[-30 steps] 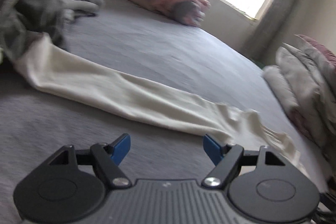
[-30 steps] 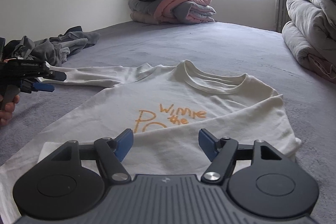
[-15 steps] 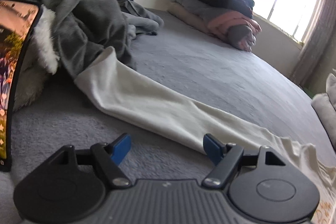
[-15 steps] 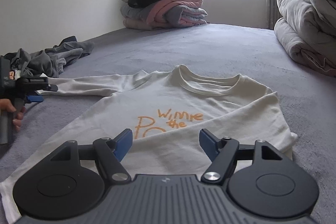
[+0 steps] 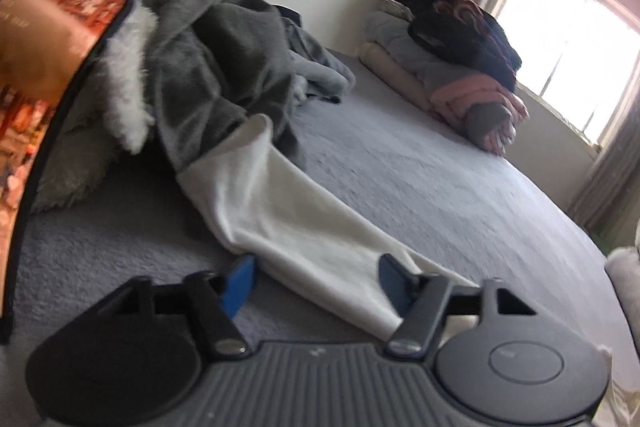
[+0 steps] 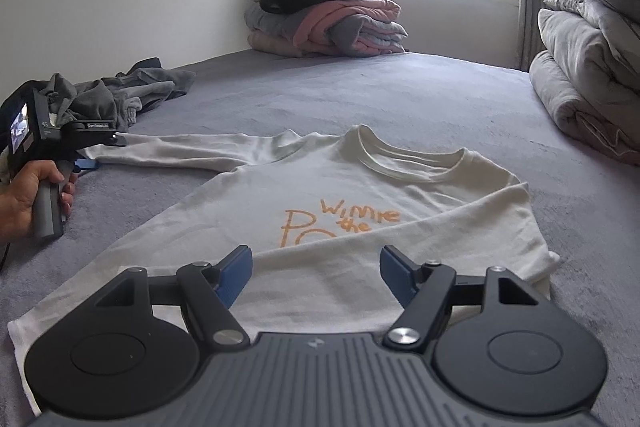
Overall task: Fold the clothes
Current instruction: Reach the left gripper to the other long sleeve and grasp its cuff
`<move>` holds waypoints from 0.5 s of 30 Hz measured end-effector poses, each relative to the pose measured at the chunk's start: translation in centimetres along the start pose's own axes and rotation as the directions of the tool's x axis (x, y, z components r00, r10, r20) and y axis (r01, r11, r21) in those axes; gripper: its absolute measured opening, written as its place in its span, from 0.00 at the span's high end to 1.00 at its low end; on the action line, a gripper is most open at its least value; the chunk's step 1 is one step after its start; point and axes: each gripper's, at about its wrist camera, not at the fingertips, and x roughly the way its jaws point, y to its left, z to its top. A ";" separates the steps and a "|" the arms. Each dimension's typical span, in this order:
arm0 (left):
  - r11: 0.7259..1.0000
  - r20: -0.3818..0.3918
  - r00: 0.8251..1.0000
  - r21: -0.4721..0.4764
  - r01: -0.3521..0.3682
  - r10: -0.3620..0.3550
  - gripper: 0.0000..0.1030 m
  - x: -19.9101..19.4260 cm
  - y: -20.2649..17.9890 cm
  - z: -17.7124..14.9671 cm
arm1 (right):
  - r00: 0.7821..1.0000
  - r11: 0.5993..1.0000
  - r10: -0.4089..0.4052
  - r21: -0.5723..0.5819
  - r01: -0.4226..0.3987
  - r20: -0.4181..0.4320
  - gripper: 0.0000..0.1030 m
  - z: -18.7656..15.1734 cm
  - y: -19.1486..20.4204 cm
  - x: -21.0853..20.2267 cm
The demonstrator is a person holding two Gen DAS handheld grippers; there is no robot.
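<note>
A cream long-sleeved shirt [image 6: 320,183] with orange lettering lies flat on the grey bed, its right sleeve folded across the chest. Its left sleeve [image 5: 280,215] stretches out toward a grey clothes heap. My left gripper [image 5: 316,281] is open and low over the bed, and the sleeve near its cuff runs between the blue fingertips [image 5: 240,283]. In the right wrist view a hand [image 6: 24,199] holds that left gripper [image 6: 100,153] at the sleeve's end. My right gripper [image 6: 316,267] is open above the shirt's lower part and holds nothing.
A heap of grey clothes [image 5: 208,67] lies just past the cuff, beside an orange patterned item with a black border [image 5: 48,67]. Folded clothes [image 6: 328,23] are stacked under the window. Rolled duvets [image 6: 584,83] line the bed's right side.
My left gripper has swung left and moved in along the sleeve until the cloth near the cuff lies between its fingers. The right gripper has barely moved.
</note>
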 end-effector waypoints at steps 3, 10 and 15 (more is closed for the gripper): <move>1.000 0.009 1.000 -0.027 -0.017 0.017 0.60 0.0 0.4 0.1 | 1.000 1.000 -0.010 0.012 0.010 -0.006 0.29 -0.2 -0.2 0.0; 0.997 0.033 0.999 -0.071 0.003 -0.001 0.89 -0.5 0.3 0.1 | 1.000 0.999 0.001 0.042 -0.001 -0.004 0.29 -0.3 0.0 -0.3; 0.996 0.071 0.997 -0.088 0.027 -0.020 0.91 -1.5 -0.3 0.1 | 1.000 1.000 0.005 0.026 -0.005 -0.006 0.29 -0.2 0.5 -0.3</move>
